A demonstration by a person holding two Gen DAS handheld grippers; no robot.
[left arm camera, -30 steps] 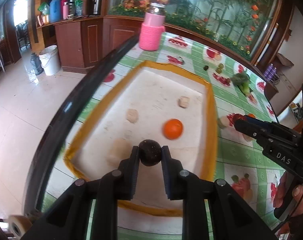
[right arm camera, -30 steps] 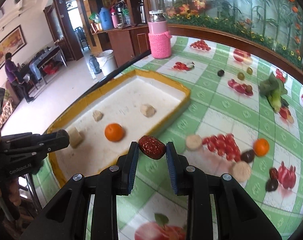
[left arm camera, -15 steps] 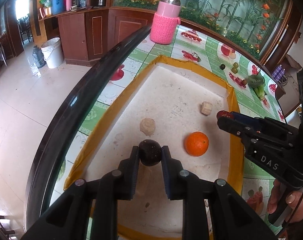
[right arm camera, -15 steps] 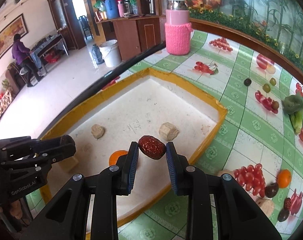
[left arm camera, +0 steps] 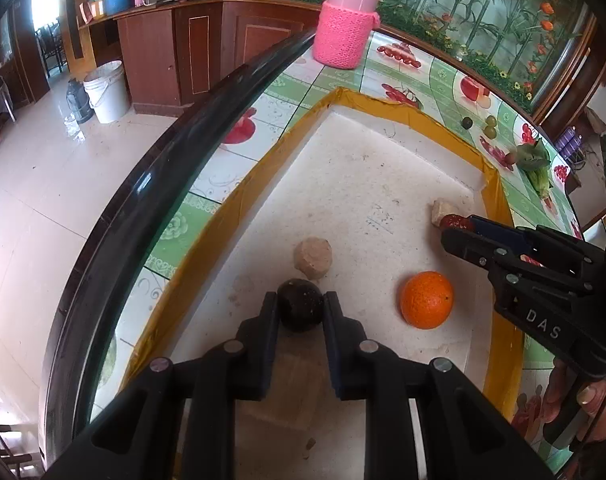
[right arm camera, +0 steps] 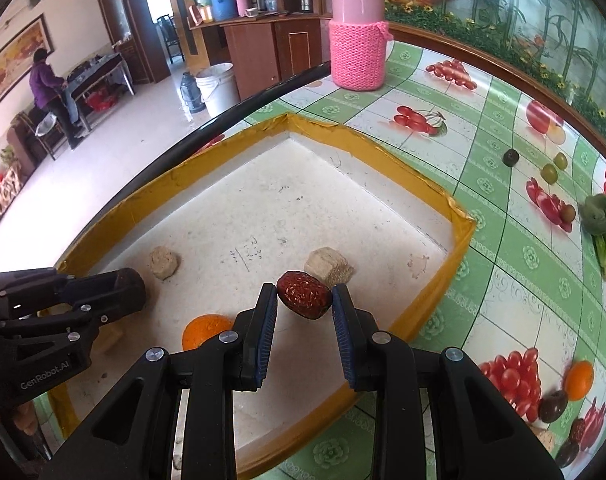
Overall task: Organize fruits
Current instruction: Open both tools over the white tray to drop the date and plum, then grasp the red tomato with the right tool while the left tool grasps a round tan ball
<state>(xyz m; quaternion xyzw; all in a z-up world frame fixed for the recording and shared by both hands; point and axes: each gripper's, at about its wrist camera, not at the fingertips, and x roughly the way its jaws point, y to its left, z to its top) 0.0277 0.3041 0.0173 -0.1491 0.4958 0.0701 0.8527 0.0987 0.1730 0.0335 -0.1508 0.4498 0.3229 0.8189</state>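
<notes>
— Left claw (left arm camera: pixel 300 307): clenched on dark round fruit (left arm camera: pixel 299 305), carried low over tray (left arm camera: pixel 383 98), just this side of tan lump (left arm camera: pixel 313 258). Right claw (right arm camera: pixel 303 295): clenched on red date (right arm camera: pixel 303 294), also over tray, just in front of pale cube (right arm camera: pixel 329 267).

— Listing, largest first?

— Table (right arm camera: pixel 515 256): green fruit-print cloth, dark rim. Tray: white floor, yellow taped border, set on table. Pink knitted jar (right arm camera: pixel 358 54): beyond tray, upright. Orange (left arm camera: pixel 426 299): loose on tray floor, between both claws. Further loose fruit on cloth to right, well apart from tray.

— Handling, dark round fruit?

— Judged light, firm-skinned, smooth; liable to roll on release. Pinched across widest part, pads on opposite sides.

— Red date?

— Judged very light, wrinkled, slightly yielding; skin gives some purchase. Held across short axis, long axis crosswise and tilted. Unlikely to bruise under modest pressure; little roll expected once laid down.

— Orange?

— Heaviest of the three, pebbled rind, firm. Best taken at the equator; needs wider opening than either piece now held.

— Stage?

— Both pieces over tray, not yet set down.
</notes>
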